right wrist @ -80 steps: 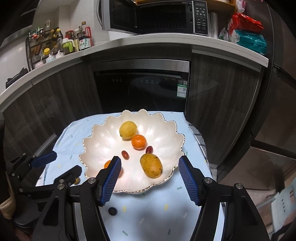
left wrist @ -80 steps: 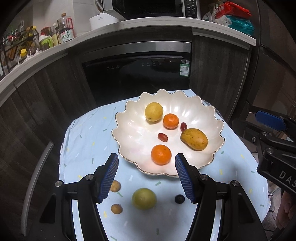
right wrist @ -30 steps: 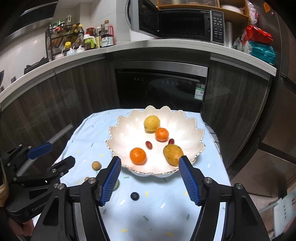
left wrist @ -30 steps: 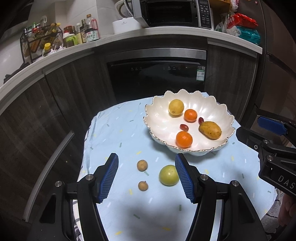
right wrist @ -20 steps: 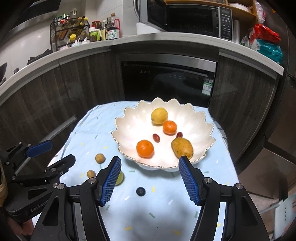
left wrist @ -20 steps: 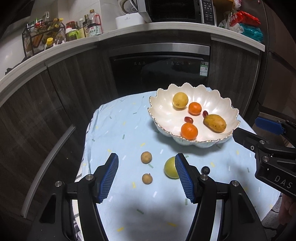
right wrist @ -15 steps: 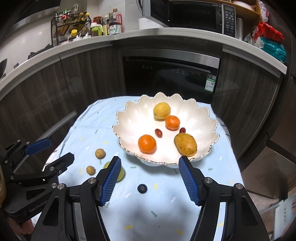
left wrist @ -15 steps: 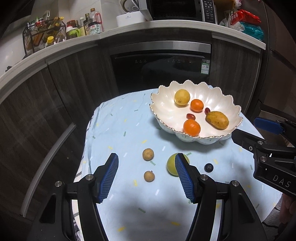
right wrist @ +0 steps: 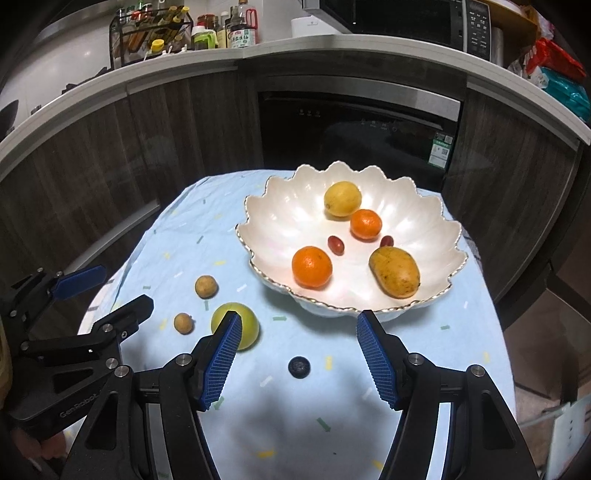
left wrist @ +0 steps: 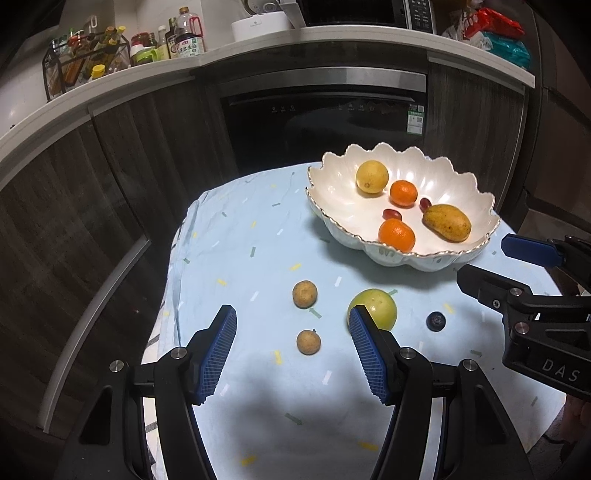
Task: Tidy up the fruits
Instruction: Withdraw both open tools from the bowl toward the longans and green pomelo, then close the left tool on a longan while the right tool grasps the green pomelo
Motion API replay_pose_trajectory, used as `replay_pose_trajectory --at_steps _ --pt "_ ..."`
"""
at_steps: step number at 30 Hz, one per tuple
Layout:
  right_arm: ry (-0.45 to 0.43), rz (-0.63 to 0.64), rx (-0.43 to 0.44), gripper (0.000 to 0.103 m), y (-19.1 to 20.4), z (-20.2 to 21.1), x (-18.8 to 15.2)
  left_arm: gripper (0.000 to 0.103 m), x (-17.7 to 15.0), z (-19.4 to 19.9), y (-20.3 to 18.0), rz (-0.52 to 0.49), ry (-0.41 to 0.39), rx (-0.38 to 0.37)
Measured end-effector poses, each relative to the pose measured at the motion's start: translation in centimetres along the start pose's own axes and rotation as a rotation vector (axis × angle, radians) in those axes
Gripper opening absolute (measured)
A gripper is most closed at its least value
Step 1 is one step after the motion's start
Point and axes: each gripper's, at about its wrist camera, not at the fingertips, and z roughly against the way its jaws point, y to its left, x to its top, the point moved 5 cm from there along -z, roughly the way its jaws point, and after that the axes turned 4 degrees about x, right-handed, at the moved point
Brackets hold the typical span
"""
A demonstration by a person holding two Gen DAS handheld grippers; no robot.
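Only the right wrist view shows the microwave (right wrist: 402, 18) front plainly.

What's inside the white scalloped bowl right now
The white bowl holds a lemon, two oranges, two small red fruits and a yellow-brown mango. Anything underneath them is covered.

Scalloped white bowl (right wrist: 280, 218), beyond both claws, holds a lemon (right wrist: 342, 198), two oranges (right wrist: 311, 267), a mango (right wrist: 394, 272) and two red dates (right wrist: 336, 244). Green fruit (left wrist: 375, 305), two longans (left wrist: 304, 293) and a blueberry (right wrist: 299, 367) lie loose nearer the claws.
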Motion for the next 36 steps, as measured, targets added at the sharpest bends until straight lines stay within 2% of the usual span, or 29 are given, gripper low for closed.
replay_pose_trajectory --at_steps 19,27,36 --pt "0.068 0.046 0.068 0.065 1.4 -3.9 -1.2 0.063 -1.9 -3.2 -0.6 -0.046 0.034 -0.036" --pt "0.095 0.078 0.103 0.065 2.4 -5.5 -1.1 0.063 -2.9 -5.0 -0.7 -0.061 0.073 -0.050" --pt "0.128 0.103 0.144 0.065 3.5 -7.2 -1.1 0.057 -3.6 -6.6 -0.9 -0.080 0.102 -0.074"
